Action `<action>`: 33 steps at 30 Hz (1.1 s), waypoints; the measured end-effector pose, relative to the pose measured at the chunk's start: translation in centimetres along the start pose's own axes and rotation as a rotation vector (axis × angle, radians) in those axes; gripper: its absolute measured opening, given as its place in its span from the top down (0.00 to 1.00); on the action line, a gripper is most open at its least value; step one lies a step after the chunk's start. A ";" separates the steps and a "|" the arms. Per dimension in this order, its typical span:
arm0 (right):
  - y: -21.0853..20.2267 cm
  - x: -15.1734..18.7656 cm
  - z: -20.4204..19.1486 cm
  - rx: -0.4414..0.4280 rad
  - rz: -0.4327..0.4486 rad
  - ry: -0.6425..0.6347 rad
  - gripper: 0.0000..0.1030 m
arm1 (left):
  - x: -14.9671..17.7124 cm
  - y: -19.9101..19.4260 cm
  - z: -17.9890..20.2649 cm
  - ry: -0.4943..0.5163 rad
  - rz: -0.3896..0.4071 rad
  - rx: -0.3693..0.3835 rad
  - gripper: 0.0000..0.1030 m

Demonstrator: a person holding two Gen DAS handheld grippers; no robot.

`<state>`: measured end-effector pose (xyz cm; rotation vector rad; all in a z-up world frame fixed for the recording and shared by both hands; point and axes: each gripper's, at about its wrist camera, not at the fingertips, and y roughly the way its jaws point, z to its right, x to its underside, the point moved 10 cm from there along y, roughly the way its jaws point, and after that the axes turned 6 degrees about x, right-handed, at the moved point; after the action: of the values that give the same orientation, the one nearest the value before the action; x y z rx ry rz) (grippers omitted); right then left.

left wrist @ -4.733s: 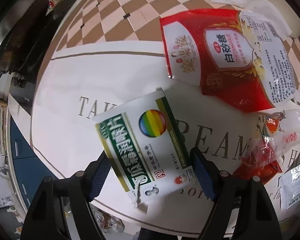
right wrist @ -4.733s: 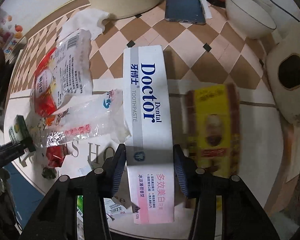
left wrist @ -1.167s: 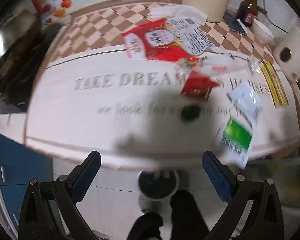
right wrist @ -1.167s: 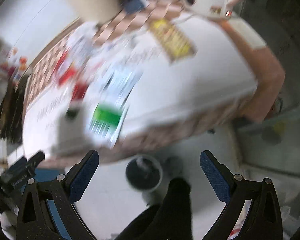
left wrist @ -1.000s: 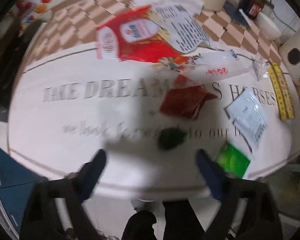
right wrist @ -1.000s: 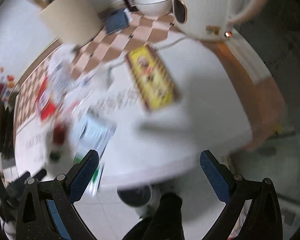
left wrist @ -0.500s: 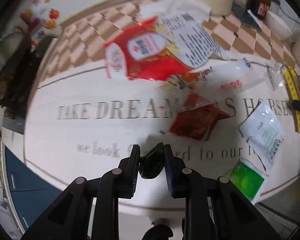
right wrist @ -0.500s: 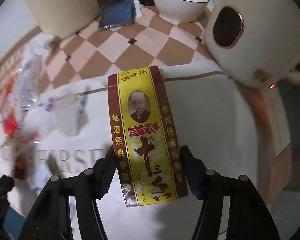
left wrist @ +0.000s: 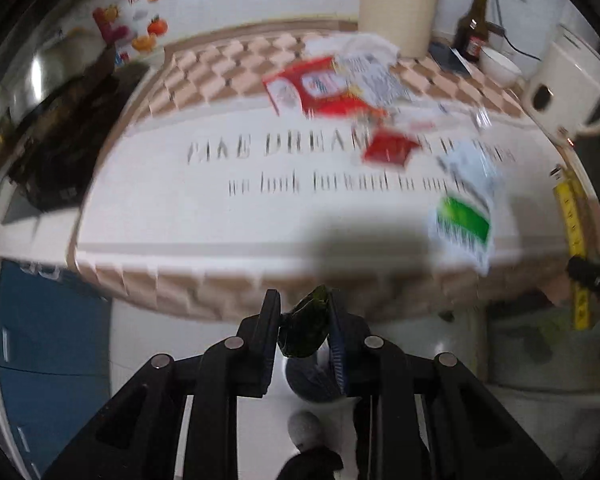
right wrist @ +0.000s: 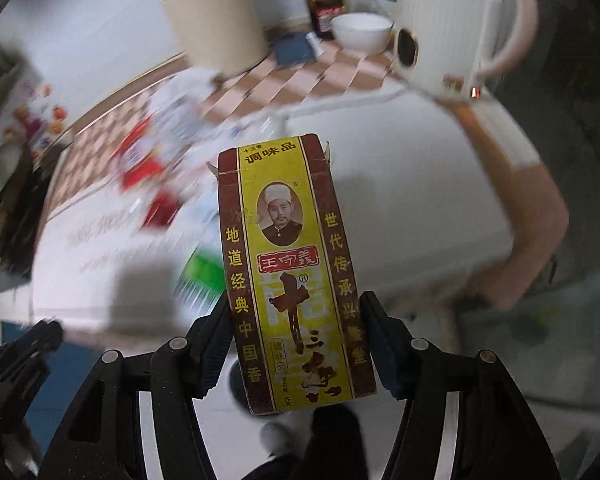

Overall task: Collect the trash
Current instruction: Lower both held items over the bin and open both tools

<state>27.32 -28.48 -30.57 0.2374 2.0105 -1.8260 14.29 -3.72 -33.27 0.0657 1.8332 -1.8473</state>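
Note:
My left gripper [left wrist: 305, 330] is shut on a small crumpled dark green wrapper [left wrist: 306, 330], held off the table's front edge, above a round dark bin [left wrist: 314, 380] on the floor. My right gripper [right wrist: 296, 340] is shut on a yellow and brown seasoning box [right wrist: 290, 264], lifted clear of the table; the same box shows at the far right of the left wrist view [left wrist: 574, 220]. More trash lies on the white table [left wrist: 180, 216]: a red sugar bag [left wrist: 312, 88], a red sachet [left wrist: 388, 148], a white sachet [left wrist: 472, 164] and a green packet [left wrist: 464, 228].
A white electric kettle [right wrist: 448, 24] stands at the table's right end, with a white bowl [right wrist: 362, 30], a brown bottle [right wrist: 324, 0] and a beige cylinder holder [right wrist: 216, 20] behind. A black stove [left wrist: 56, 148] is at the left. A blue cabinet [left wrist: 48, 340] stands below it.
Both grippers have pulled back from the table and over its front edge. The left carries the green wrapper off the table; the right has lifted the seasoning box off it.

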 end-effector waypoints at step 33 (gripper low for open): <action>47.9 42.2 -9.0 0.014 -0.705 -0.121 0.38 | 29.7 45.0 -6.4 -0.335 -0.703 0.182 0.75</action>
<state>6.53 -19.77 -90.96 -0.6445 2.1509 -2.1710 4.61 -4.65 -86.69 -0.8712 1.5486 -2.2950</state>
